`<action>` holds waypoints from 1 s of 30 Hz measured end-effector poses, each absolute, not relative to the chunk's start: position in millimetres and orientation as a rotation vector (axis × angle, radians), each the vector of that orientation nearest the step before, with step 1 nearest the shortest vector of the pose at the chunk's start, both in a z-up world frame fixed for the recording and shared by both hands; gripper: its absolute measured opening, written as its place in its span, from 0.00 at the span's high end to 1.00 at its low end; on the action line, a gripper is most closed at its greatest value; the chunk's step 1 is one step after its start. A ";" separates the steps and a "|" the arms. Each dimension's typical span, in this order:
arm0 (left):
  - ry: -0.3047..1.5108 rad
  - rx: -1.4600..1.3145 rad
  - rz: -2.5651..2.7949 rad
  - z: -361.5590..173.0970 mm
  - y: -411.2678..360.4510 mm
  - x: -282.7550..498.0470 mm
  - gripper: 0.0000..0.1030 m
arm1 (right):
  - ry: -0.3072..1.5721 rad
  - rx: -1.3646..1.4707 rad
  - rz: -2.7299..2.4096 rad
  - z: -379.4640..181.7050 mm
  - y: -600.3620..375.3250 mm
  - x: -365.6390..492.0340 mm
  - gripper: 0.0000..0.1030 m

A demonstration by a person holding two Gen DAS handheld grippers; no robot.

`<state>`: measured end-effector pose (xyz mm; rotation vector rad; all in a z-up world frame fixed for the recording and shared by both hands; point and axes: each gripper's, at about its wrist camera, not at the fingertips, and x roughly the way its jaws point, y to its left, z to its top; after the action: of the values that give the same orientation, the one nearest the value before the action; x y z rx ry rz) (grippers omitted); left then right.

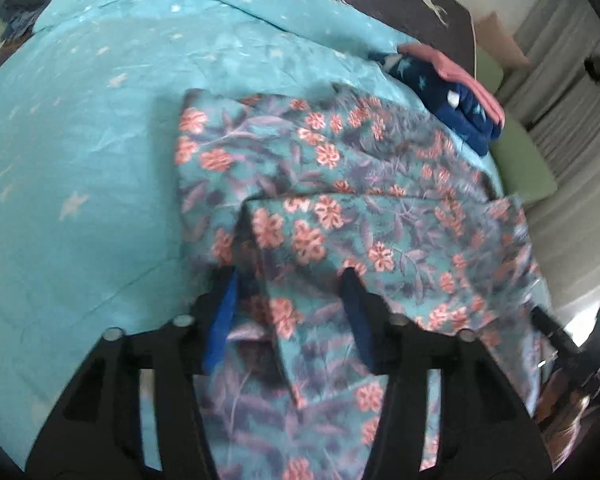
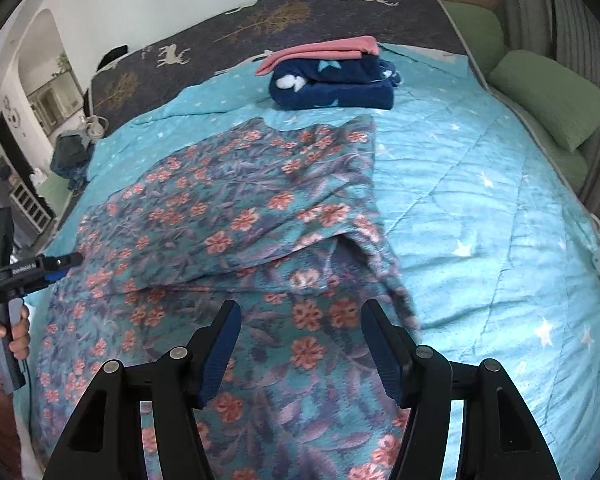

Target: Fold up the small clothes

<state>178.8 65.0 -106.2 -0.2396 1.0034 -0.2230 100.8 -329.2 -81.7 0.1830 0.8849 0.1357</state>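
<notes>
A floral garment [image 1: 320,184], teal with pink flowers, lies partly folded on the turquoise star blanket [image 1: 80,160]. One layer is turned over onto the rest. My left gripper [image 1: 290,276] hovers over the garment's near part. Its blue pads stand apart, and the cloth runs loosely between and under them without being pinched. In the right wrist view the same garment [image 2: 240,208] spreads across the blanket [image 2: 480,200]. My right gripper [image 2: 300,306] stands open just above its near end, holding nothing. The left gripper [image 2: 62,264] shows at the garment's left edge, held by a hand [image 2: 4,332].
A stack of folded clothes [image 2: 332,88], dark blue with stars under pink, sits at the far side of the bed, also seen as the stack [image 1: 452,92]. Green cushions [image 2: 548,96] line the right edge. A dark deer-print cover [image 2: 260,20] lies beyond the blanket.
</notes>
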 end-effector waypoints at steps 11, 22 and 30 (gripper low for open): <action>0.826 -0.188 -0.322 -42.5 46.0 164.4 0.90 | 0.868 0.116 -0.080 -90.3 -343.5 133.7 0.38; 0.766 -0.203 -0.209 -42.6 65.5 194.9 0.95 | 0.879 0.439 -0.130 -109.7 -397.1 144.3 0.85; 0.971 -0.380 -0.246 -107.6 93.7 186.5 0.85 | 0.874 0.381 -0.040 -97.0 -406.7 119.6 0.57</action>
<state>186.5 93.7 -107.6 -0.3795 0.9710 -0.2456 119.6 -406.7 -97.0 0.3805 0.8741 -0.0395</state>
